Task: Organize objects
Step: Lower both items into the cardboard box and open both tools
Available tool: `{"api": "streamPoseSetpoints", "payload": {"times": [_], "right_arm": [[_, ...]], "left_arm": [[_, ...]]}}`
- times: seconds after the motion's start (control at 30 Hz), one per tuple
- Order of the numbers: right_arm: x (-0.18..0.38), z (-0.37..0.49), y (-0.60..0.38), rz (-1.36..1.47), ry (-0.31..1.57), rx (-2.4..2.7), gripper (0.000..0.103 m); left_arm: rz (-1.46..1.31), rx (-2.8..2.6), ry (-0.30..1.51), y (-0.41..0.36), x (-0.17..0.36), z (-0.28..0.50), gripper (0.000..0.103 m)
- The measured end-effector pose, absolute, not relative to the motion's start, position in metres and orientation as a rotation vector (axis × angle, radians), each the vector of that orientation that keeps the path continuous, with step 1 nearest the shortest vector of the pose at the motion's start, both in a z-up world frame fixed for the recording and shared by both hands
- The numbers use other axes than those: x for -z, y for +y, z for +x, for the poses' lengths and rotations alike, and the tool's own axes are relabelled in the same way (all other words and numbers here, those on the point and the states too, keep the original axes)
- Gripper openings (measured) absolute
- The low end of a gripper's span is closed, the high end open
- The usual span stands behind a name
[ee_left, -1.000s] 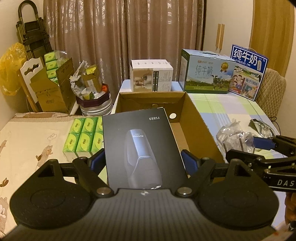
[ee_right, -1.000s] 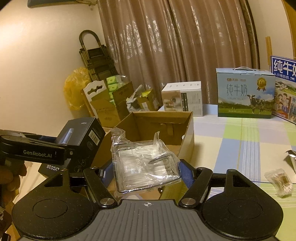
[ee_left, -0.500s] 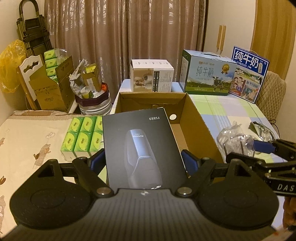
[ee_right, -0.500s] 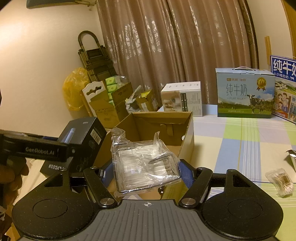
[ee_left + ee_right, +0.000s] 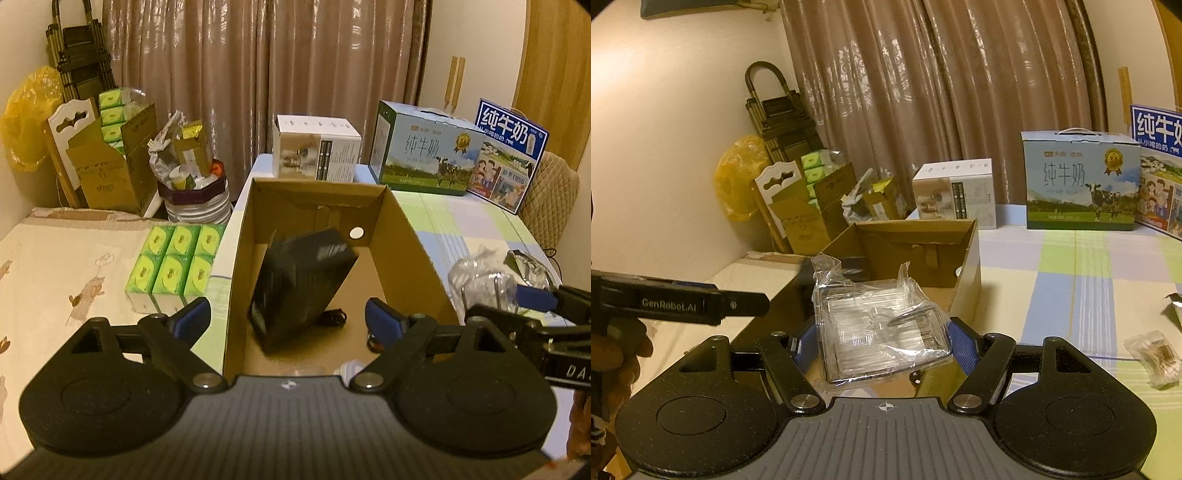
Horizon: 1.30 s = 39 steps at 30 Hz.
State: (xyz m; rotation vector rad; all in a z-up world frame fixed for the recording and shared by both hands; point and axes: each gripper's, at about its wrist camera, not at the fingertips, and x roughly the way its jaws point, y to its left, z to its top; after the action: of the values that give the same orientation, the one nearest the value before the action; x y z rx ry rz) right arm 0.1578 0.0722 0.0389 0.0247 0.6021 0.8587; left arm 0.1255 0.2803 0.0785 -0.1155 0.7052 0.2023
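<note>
My left gripper (image 5: 288,315) hangs over the open cardboard box (image 5: 406,236), its jaws opening, and its pads touch nothing. The black product box (image 5: 303,280) is inside the cardboard box below the gripper, tilted and blurred. My right gripper (image 5: 884,343) is shut on a clear plastic packet (image 5: 882,328) with transparent parts inside, held just right of the cardboard box (image 5: 967,266). In the left wrist view that packet (image 5: 480,280) shows at the right edge. One finger of the left gripper (image 5: 701,302) crosses the right wrist view at the left.
A block of green tissue packs (image 5: 173,258) lies left of the cardboard box. A white carton (image 5: 317,151) and two milk cartons (image 5: 424,158) (image 5: 509,147) stand at the table's far edge. A small wrapped packet (image 5: 1156,358) and a silver wrapper (image 5: 528,262) lie on the checked cloth.
The left jaws have widened and let go of the black box, which has dropped into the cardboard box and tilted. The right gripper and its packet have not moved.
</note>
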Motion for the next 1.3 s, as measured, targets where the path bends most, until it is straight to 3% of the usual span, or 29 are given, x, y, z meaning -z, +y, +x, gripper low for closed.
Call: {"api": "streamPoseSetpoints", "payload": {"times": [1.3], "right_arm": [[-0.036, 0.165, 0.088, 0.061, 0.594, -0.878, 0.069]], "left_arm": [[-0.127, -0.219, 0.719, 0.290, -0.067, 0.115, 0.088]]}}
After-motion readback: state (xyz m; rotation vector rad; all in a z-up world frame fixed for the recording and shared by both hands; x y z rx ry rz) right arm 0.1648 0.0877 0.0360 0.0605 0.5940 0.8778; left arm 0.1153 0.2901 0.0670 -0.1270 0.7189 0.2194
